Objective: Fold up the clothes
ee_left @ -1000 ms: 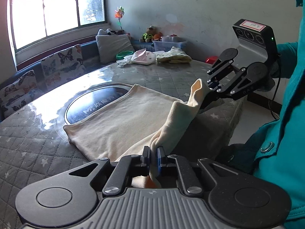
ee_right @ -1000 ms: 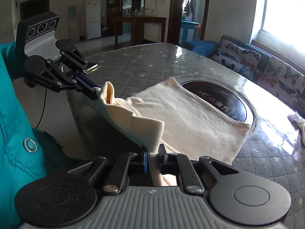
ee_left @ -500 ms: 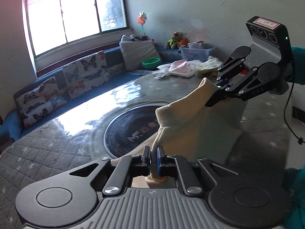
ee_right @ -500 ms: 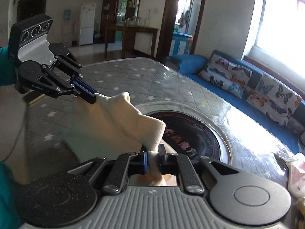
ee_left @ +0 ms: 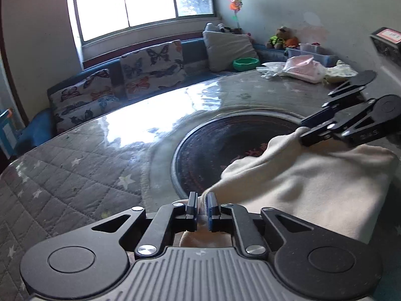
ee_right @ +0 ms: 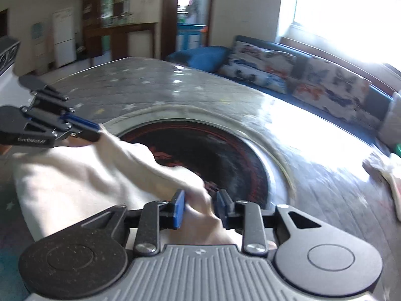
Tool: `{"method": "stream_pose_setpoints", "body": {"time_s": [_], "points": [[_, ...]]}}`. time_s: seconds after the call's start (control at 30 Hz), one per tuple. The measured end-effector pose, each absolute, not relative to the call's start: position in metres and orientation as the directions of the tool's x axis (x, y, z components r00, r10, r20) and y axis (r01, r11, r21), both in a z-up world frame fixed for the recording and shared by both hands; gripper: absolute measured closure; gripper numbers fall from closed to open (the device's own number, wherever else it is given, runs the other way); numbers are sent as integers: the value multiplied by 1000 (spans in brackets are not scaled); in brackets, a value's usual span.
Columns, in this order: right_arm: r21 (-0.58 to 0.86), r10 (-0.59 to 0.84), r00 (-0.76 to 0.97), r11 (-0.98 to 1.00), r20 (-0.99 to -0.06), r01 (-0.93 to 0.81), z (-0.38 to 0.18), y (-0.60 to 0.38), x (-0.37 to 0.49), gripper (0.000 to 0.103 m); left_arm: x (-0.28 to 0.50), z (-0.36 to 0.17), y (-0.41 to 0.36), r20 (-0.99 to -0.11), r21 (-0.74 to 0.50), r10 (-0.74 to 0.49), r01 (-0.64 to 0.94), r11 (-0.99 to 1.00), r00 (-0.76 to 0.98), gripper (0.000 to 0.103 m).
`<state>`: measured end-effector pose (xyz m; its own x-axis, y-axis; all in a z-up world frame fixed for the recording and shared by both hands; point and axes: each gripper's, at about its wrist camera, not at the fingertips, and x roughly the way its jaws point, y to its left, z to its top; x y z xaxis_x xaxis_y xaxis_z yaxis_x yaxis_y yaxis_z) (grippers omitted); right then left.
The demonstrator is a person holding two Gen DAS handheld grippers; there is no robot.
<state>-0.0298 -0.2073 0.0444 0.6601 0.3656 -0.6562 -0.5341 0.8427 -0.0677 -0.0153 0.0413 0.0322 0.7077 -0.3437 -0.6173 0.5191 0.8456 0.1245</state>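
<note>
A cream garment point(ee_left: 313, 188) lies doubled over on the grey quilted table point(ee_left: 75, 163), its folded edge reaching over the round black inset point(ee_left: 225, 150). My left gripper point(ee_left: 202, 208) has a corner of the cloth between its pads, and its jaws are just starting to open. In the right wrist view the left gripper point(ee_right: 92, 130) still pinches that corner at the garment's point(ee_right: 75, 175) far left. My right gripper point(ee_right: 200, 208) is opening, and the cloth corner sits loose between its spread pads. From the left wrist, the right gripper point(ee_left: 304, 131) hovers at the garment's far corner.
A pile of other clothes point(ee_left: 300, 69) lies at the table's far side, also seen as clothes point(ee_right: 386, 170) at the right edge. A sofa with butterfly cushions point(ee_left: 150, 67) runs under the window. A green bowl point(ee_left: 245, 62) and a plastic box stand behind.
Both grippers carried the garment's near edge forward across the table and down, folding it over itself. The right gripper's jaws have spread apart; the left gripper's gap has widened slightly.
</note>
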Motion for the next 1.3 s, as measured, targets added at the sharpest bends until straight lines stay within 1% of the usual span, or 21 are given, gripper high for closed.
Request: {"method": "stream_pose_setpoints", "body": {"time_s": [0.07,0.17,0.23,0.3,0.37,0.5,0.57,0.63,0.73,0.8,0.93,1.0,1.1,1.13,1.23,1.3], "points": [[-56,365,672,854,-644,-518,46,-214,-37,74,-15,33,46,-614,109,-330,492,864,717,92],[-37,336,690,884,-641,-465,50,-230,-48,74,-12,35,51,-607,109,-277,424,899,745,92],[-15,338,698,894,-631,-447,51,-236,-45,74,-13,44,53,-592,83,-272,393,916,758,92],[25,360,695,897,-622,-442,52,-239,-46,75,-21,55,51,-572,36,-311,402,915,759,92],[53,365,692,902,-623,-429,49,-240,-45,76,-26,61,42,-570,-18,-370,439,898,733,92],[91,340,685,923,-644,-373,38,-248,-41,82,-32,56,20,-599,-32,-413,495,868,686,91],[94,315,685,936,-657,-340,33,-255,-40,82,-29,47,16,-630,-22,-386,481,876,674,91],[96,299,702,945,-647,-314,39,-259,-42,81,-24,38,18,-659,-24,-356,454,891,663,91],[117,329,717,937,-614,-330,48,-258,-41,82,-22,38,21,-659,-53,-368,448,893,656,91],[135,359,710,926,-606,-353,50,-251,-37,82,-22,39,19,-655,-49,-368,448,892,660,91],[133,383,680,911,-626,-390,44,-230,-19,83,-16,34,16,-667,-39,-341,425,904,663,91],[130,346,669,927,-658,-352,32,-224,-4,83,-14,31,18,-677,-39,-323,406,913,661,91],[139,337,673,934,-658,-330,28,-225,-2,82,-15,35,20,-678,-50,-324,399,916,659,89],[132,332,677,935,-657,-330,29,-224,-3,82,-15,37,20,-676,-69,-338,400,914,655,87],[69,322,708,930,-628,-362,35,-213,-13,82,-15,46,18,-665,-123,-382,411,903,642,86],[82,351,703,919,-619,-386,37,-209,-13,82,-13,49,9,-659,-135,-402,426,895,636,86]]}}
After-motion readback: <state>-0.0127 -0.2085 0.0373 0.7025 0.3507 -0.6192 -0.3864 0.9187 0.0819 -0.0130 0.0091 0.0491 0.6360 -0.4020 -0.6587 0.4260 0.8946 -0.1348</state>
